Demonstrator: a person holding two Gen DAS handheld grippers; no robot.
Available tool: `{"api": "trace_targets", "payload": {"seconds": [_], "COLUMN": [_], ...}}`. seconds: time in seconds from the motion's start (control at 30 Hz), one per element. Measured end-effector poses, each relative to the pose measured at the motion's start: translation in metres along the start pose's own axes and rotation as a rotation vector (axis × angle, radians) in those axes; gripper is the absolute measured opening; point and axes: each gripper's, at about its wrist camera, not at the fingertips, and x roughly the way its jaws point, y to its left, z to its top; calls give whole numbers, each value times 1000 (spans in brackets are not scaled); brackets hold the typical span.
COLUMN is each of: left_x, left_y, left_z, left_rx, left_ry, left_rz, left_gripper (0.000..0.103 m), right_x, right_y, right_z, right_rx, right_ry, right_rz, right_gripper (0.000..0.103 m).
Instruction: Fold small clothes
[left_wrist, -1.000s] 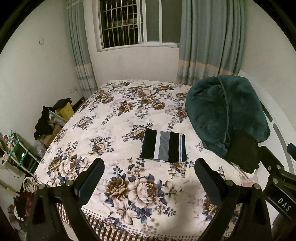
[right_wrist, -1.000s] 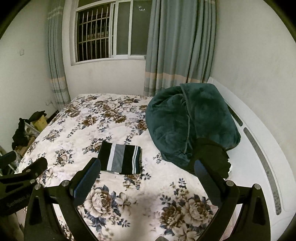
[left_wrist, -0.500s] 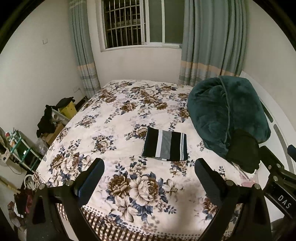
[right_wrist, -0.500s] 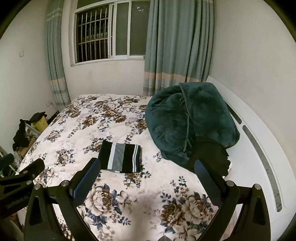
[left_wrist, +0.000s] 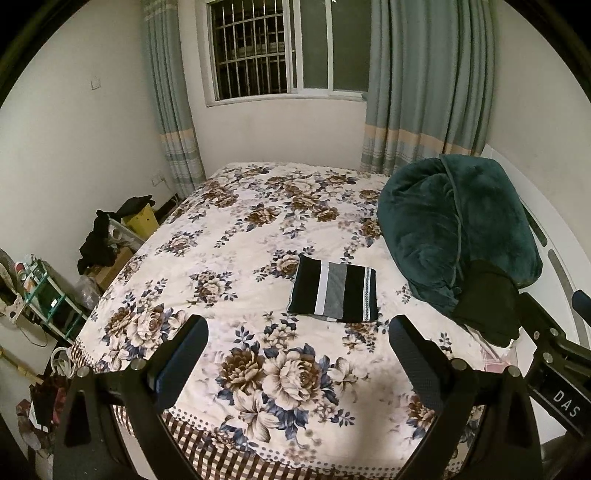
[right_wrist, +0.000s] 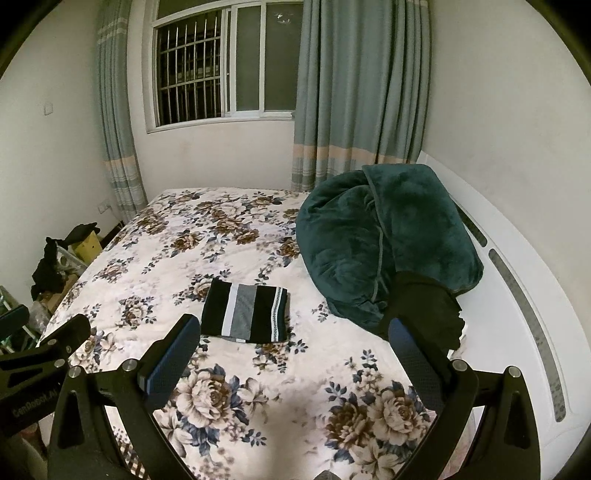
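Both grippers are hanging above the near end of the bed (left_wrist: 236, 206), left hand-held gripper (left_wrist: 297, 356) and right hand-held gripper (right_wrist: 293, 354) spread wide with nothing in them, while the folded striped garment (left_wrist: 334, 290) lies flat mid-bed, just beside the green blanket (left_wrist: 454, 229).

Open floral bedspread (left_wrist: 236, 258) left of folded striped garment (left_wrist: 334, 291), bulky green blanket (left_wrist: 454, 229) crowding its right

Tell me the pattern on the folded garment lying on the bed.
Folded garment: black with white and grey stripes; clearest in the left wrist view.
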Motion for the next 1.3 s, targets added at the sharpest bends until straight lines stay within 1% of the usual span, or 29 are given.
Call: {"api": "trace_targets", "payload": {"seconds": [0.1, 0.3, 0.47, 1.3], "left_x": [-2, -6, -6, -9], "left_y": [1, 4, 6, 7], "left_z": [-1, -3, -5, -8], "left_rx": [-5, -20, -26, -26], "left_ry": [-6, -21, -23, -26], "left_rz": [7, 32, 30, 35], "left_gripper": [100, 100, 100, 100], "right_x": [0, -1, -2, -3], "right_y": [0, 12, 19, 19], "right_z": [-1, -6, -9, -14], "right_rx": [1, -8, -12, -5], "right_ry": [1, -5, -4, -2], "right_rz": [2, 10, 14, 14], "right_gripper": [103, 103, 103, 103]}}
